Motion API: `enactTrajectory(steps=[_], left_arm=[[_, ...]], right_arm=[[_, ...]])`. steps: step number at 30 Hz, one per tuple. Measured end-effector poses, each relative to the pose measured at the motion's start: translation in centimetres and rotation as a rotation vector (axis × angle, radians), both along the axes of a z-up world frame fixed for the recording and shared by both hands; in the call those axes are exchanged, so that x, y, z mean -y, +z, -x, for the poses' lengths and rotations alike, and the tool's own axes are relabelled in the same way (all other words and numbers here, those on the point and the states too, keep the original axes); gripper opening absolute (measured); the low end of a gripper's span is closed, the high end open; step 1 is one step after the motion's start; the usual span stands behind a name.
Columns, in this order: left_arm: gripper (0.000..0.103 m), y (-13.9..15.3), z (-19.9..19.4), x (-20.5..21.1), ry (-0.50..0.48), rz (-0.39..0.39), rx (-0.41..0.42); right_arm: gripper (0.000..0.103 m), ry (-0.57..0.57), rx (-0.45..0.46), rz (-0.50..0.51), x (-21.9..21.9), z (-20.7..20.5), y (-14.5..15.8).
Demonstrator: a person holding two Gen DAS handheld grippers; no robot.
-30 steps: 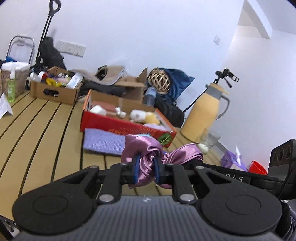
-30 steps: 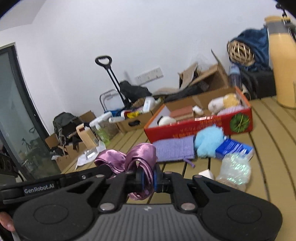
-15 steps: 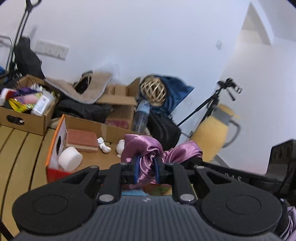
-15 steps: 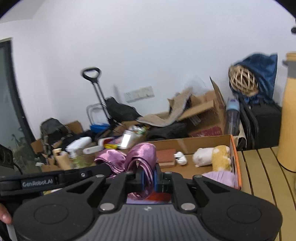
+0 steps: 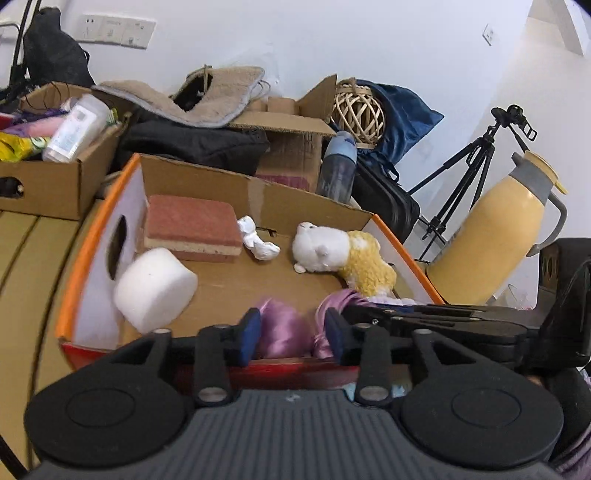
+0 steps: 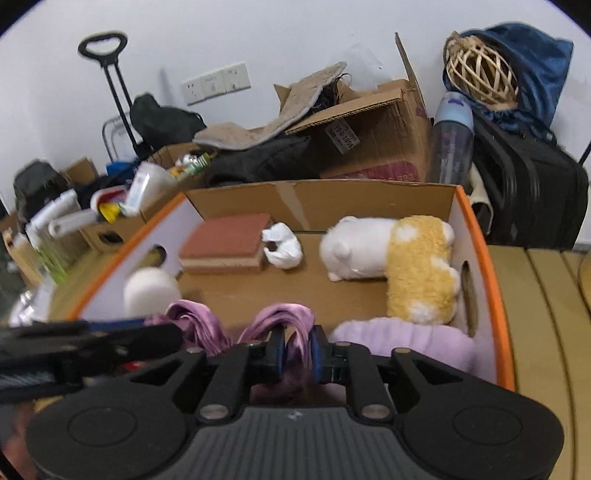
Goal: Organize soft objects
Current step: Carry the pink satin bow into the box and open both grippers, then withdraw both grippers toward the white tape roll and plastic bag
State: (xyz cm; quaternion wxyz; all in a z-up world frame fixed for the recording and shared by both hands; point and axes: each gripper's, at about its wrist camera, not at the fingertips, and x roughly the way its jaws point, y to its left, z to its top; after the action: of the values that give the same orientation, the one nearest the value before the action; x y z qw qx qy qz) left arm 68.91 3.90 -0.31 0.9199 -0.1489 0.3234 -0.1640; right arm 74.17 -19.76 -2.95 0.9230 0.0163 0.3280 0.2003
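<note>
A plain white wall [image 5: 295,33] carries a white row of sockets [image 5: 116,26]. Below it stands a slatted pale-wood table [image 6: 535,295] — clutter heaped behind. A black camera tripod [image 5: 469,177] stands by what may be a doorway recess [image 5: 554,22], blurred at the edge.

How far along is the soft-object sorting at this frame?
Done: the plush toy, white foam roll, sponge block and lilac cloth already lie in the orange-rimmed box. In hand: the purple satin cloth is over the box, and both hand-held grippers' jaws have just been opening. Left: let it drop fully.
</note>
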Motion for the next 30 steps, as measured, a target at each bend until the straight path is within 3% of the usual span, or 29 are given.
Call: enactTrajectory(steps=[3,9,13,17,21,30], left_arm=[[0.039,1.8,2.4,-1.0,0.008,-0.015,0.057],[0.050,5.6,10.2,-3.1,0.052,-0.091,0.194],[0.062,6.9,15.7,-4.3,0.062,-0.107,0.235],[0.075,6.6,20.8,-4.6,0.069,-0.133,0.257],[0.075,5.2,24.7,-4.5,0.088,-0.181,0.225],[0.076,2.8,30.2,-4.9,0.135,-0.124,0.170]], right_arm=[[0.045,0.009,0.038,-0.023,0.7,1.4,1.4],[0.047,-0.001,0.171,-0.068,2.4,8.0,6.1],[0.057,0.008,0.249,-0.096,3.1,14.4,7.7],[0.059,0.012,0.275,-0.114,3.3,20.1,7.0],[0.059,0.019,0.264,-0.145,3.2,24.6,5.1],[0.059,0.009,0.262,-0.180,2.3,31.9,1.7]])
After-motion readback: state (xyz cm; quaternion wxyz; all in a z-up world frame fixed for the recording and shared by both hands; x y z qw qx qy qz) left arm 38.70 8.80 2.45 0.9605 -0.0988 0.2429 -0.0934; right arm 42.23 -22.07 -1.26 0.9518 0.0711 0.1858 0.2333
